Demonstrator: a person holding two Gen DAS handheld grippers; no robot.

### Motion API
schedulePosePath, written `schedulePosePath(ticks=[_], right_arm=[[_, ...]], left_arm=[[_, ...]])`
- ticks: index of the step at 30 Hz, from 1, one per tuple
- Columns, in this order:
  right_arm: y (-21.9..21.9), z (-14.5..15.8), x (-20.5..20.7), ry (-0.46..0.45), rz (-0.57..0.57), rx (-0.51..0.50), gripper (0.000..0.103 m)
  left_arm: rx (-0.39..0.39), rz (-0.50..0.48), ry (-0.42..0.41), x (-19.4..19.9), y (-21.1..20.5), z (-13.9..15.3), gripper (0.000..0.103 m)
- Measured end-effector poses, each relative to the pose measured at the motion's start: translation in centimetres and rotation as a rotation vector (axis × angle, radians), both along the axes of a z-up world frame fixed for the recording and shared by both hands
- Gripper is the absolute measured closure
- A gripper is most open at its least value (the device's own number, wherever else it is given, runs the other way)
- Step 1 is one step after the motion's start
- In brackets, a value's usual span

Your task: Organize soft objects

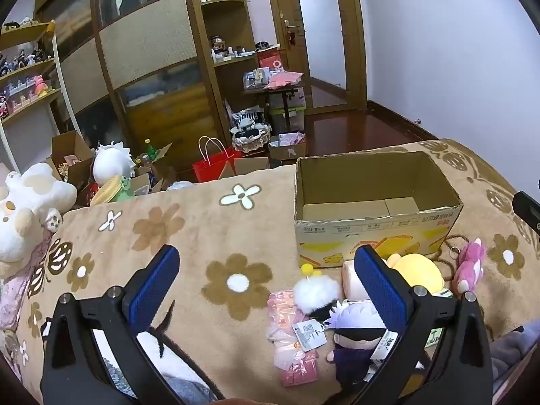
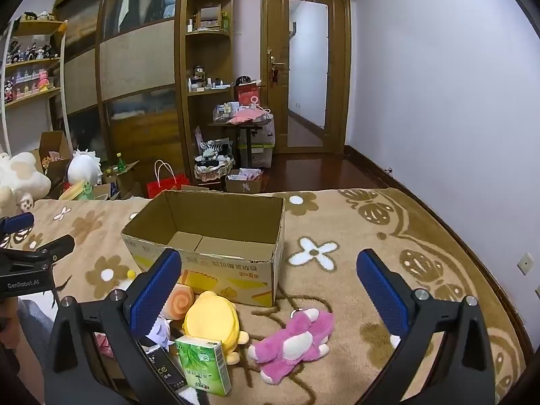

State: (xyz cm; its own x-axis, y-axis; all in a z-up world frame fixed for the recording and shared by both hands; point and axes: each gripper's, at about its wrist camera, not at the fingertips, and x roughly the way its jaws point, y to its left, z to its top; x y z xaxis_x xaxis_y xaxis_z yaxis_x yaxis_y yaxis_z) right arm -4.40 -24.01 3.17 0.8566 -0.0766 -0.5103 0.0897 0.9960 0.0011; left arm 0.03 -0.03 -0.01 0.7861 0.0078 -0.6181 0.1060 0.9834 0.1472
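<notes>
Nearest my left hand-held gripper (image 1: pixel 266 271), fingers spread and holding nothing, lies a white-haired doll (image 1: pixel 354 332) at four o'clock. My right hand-held gripper (image 2: pixel 268 275) is equally spread, hovering above a pink plush (image 2: pixel 293 342) with a yellow plush (image 2: pixel 212 317) at eight o'clock. An open cardboard box (image 2: pixel 209 266) sits on the floral blanket (image 2: pixel 337 287) at twelve o'clock.

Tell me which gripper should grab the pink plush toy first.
Right. The right gripper is open, and the pink plush toy lies between its fingers, just ahead. In the left wrist view the toy sits far to the side, beyond the yellow plush, outside the left gripper.
</notes>
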Motion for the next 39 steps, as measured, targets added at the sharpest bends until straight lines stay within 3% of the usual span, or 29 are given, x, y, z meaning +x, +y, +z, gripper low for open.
schedulePosePath(ticks=[39], right_arm=[[0.2, -0.17, -0.05, 0.005, -0.002, -0.017, 0.0]], left_arm=[[0.007, -0.002, -0.005, -0.02, 0.16, 0.1, 0.001]])
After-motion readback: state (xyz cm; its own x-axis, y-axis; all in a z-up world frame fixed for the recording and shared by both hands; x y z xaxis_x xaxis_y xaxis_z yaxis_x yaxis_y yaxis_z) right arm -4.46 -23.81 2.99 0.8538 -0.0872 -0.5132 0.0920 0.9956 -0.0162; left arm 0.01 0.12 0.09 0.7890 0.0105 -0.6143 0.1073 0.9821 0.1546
